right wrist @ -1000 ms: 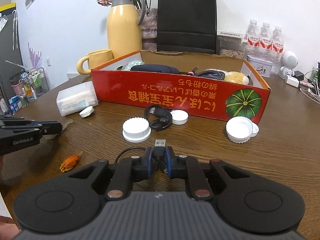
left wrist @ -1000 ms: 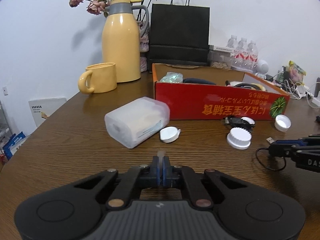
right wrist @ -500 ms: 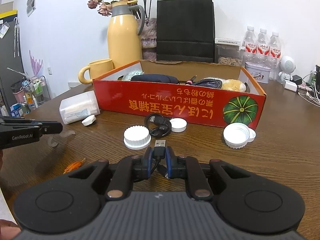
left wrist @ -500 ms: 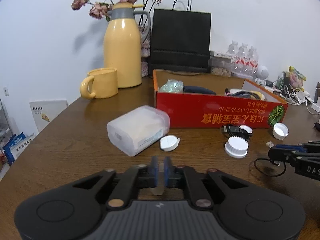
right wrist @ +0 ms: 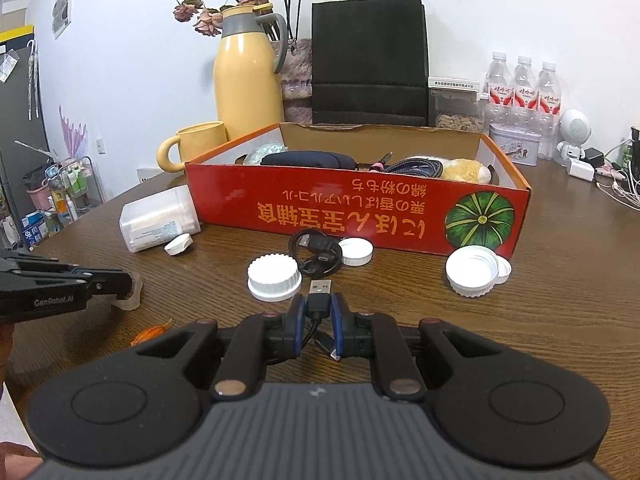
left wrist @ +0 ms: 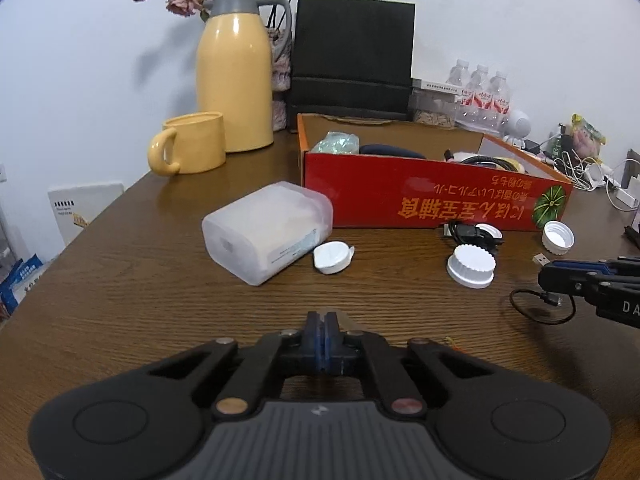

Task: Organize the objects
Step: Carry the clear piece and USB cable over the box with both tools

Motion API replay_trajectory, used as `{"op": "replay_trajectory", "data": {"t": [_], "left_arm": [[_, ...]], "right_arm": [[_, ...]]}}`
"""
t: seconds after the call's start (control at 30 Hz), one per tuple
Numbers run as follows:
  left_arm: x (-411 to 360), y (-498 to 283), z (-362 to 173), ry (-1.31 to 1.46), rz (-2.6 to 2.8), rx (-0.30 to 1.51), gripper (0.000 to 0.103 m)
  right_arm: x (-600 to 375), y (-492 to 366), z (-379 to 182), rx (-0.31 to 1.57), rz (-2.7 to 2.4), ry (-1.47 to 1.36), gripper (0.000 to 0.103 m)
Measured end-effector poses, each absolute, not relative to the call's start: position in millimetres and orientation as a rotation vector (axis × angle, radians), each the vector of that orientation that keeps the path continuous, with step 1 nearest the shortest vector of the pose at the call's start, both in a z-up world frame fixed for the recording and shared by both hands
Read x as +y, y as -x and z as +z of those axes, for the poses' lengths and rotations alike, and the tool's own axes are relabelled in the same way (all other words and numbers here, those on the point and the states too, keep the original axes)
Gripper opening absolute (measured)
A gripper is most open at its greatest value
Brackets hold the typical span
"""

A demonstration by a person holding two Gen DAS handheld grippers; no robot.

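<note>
Left gripper [left wrist: 324, 316] low over the wooden table [left wrist: 120, 280], jaws clenched together; a scrap of translucent film [right wrist: 134, 294] sits at their tips, apparently pinched. Right gripper [right wrist: 319, 308] grasps a black USB cable [right wrist: 318, 300] by its plug end, connector poking forward, cord looping below. Ahead, the red cardboard box [right wrist: 360, 220] holds assorted items; white caps [right wrist: 274, 276], another coiled cable [right wrist: 316, 252] and a frosted plastic container [left wrist: 268, 232] lie on the table just before it.
</note>
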State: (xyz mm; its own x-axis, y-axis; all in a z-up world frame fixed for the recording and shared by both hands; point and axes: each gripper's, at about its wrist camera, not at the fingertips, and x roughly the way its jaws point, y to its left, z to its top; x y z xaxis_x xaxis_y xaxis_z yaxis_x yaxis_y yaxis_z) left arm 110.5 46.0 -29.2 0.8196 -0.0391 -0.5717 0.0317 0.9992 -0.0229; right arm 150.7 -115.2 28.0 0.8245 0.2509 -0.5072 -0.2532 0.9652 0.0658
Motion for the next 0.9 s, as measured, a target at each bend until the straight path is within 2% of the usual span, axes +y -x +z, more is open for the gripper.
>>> {"op": "replay_trajectory", "data": {"t": [0.27,0.3,0.37,0.4,0.43,0.47,0.57,0.6,0.63,0.9], "left_arm": [[43.5,-98.9,-15.5,0.036,-0.055,0.559,0.002],[40.9,-97.6,-14.6,0.031,-0.066,0.559,0.004],[34.1,-97.4,-15.2,0.017,-0.077,0.573,0.017],[30.6,-97.6,-16.3,0.009,-0.083,0.576,0.027],[27.8,-98.1,-17.8,0.003,-0.087,0.581,0.031],[24.8,-99.5,-19.6,-0.001,-0.09,0.591,0.031],[16.8,-103.7,-28.2,-0.024,-0.089,0.627,0.031],[14.5,-102.4,-30.1,-0.037,-0.073,0.615,0.021],[13.7,-102.1,-30.7,-0.043,-0.064,0.611,0.0],[15.4,-96.4,-19.6,-0.015,-0.086,0.575,0.001]], "right_arm": [[-115.2,-151.0,27.9,0.537,0.268,0.003,0.014],[-115.2,-150.9,27.9,0.537,0.268,0.003,0.014],[-115.3,-150.9,27.9,0.536,0.267,0.003,0.014],[-115.4,-150.9,27.9,0.536,0.267,0.003,0.014],[-115.5,-150.9,27.9,0.536,0.267,0.003,0.014],[-115.5,-150.9,27.8,0.536,0.267,0.003,0.014],[-116.0,-150.9,28.0,0.538,0.27,0.002,0.015],[-116.0,-151.0,27.9,0.539,0.271,0.002,0.015],[-116.2,-150.7,28.0,0.538,0.271,0.0,0.015],[-118.1,-145.3,30.1,0.495,0.269,-0.014,0.014]]}}
